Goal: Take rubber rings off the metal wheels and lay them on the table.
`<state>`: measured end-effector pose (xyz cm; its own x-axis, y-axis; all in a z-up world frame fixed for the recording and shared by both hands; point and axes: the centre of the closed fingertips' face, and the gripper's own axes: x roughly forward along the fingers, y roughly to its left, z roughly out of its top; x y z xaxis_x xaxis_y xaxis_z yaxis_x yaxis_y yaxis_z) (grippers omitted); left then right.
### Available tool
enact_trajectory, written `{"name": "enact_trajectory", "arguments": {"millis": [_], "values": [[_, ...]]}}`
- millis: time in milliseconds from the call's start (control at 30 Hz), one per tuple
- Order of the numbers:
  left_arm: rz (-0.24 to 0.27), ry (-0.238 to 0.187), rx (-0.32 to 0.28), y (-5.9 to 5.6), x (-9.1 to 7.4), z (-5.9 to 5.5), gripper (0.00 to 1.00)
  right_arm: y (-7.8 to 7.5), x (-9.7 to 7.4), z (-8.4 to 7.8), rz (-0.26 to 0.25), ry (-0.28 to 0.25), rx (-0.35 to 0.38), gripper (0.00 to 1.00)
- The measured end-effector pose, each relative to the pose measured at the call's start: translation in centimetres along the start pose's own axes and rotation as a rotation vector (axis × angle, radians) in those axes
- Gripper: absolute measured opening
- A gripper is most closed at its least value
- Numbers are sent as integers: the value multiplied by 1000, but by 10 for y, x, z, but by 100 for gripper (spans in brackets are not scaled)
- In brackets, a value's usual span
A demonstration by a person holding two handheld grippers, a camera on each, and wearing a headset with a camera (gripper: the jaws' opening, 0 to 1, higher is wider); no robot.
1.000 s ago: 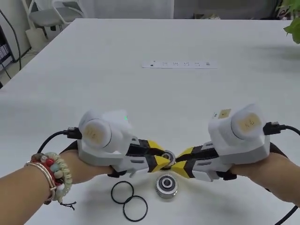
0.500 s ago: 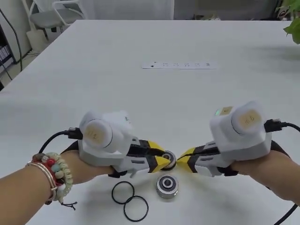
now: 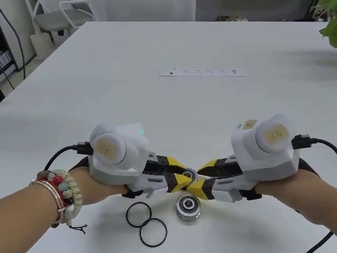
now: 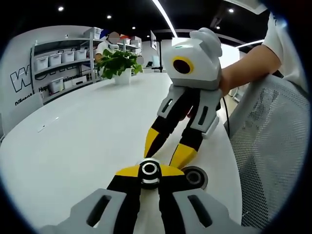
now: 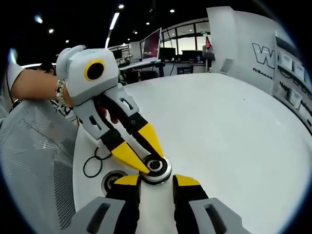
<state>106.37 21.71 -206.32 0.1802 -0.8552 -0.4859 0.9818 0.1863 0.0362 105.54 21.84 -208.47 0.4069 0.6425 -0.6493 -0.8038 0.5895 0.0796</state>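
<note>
**Yellow-tipped jaws meet on a metal wheel (image 3: 189, 174) over the white table (image 3: 210, 116)**

The person stands at the near edge of the table with a gripper in each hand, the two noses pointed at each other. The left gripper (image 3: 180, 175) is clenched on the metal wheel, which hangs in the air a little above the tabletop. In the left gripper view the wheel's round face sits squarely between that gripper's two yellow tips.

The right gripper (image 3: 202, 178) comes in from the opposite side. Its jaws are parted, with one tip at either side of the wheel's rim, and in the right gripper view they do not look closed on it.

Just below the held wheel, a second wheel (image 3: 188, 206) lies flat on the table. To its left are two black rubber rings (image 3: 146, 223), lying flat and free of any wheel. One overlaps the edge of the other.

A string of bead bracelets (image 3: 59, 196) circles the person's left wrist, and a black cable trails from the back of each gripper. Farther up the table, well away from the work, lies a white power strip (image 3: 202, 73). A potted plant (image 4: 116, 61) stands near the far side.
</note>
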Motion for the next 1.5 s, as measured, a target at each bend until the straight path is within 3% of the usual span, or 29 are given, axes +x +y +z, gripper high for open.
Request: {"name": "enact_trajectory", "arguments": {"millis": [167, 300, 400, 567, 667, 767, 867, 967, 1033, 1133, 1233, 1367, 1500], "values": [[0, 1, 0, 0, 0, 0, 8, 2, -2, 1, 9, 1, -72, 17], [2, 2, -3, 1, 0, 0, 8, 0, -5, -2, 14, 14, -72, 10], [4, 2, -4, 1, 0, 0, 8, -1, -6, -3, 2, 20, -95, 2], [5, 5, -5, 2, -1, -1, 8, -6, -5, -2, -34, 32, -95, 0], [6, 6, -3, 1, -1, -1, 8, -8, -6, -4, -57, 63, 38, 0], [7, 7, -1, 1, -1, -1, 8, -11, -5, -4, -68, 71, 96, 0], [7, 7, -1, 1, 0, -1, 8, -12, -6, -6, -67, 83, 242, 0], [7, 6, -2, 1, 0, -1, 8, -13, -6, -6, -71, 82, 272, 0], [7, 6, -1, 1, 0, -1, 8, -13, -6, -7, -72, 82, 341, 0], [8, 7, 3, 1, 0, -1, 8, -15, -9, -5, -82, 51, 402, 0], [7, 11, 5, 1, 0, 0, 8, -21, -12, 4, -75, -28, 491, 0], [2, 10, 6, 0, 0, -1, 8, -13, -16, 6, 16, -83, 582, 0], [1, 14, 9, -1, 0, 0, 8, -14, -17, 3, 35, -93, 646, 0]]}}
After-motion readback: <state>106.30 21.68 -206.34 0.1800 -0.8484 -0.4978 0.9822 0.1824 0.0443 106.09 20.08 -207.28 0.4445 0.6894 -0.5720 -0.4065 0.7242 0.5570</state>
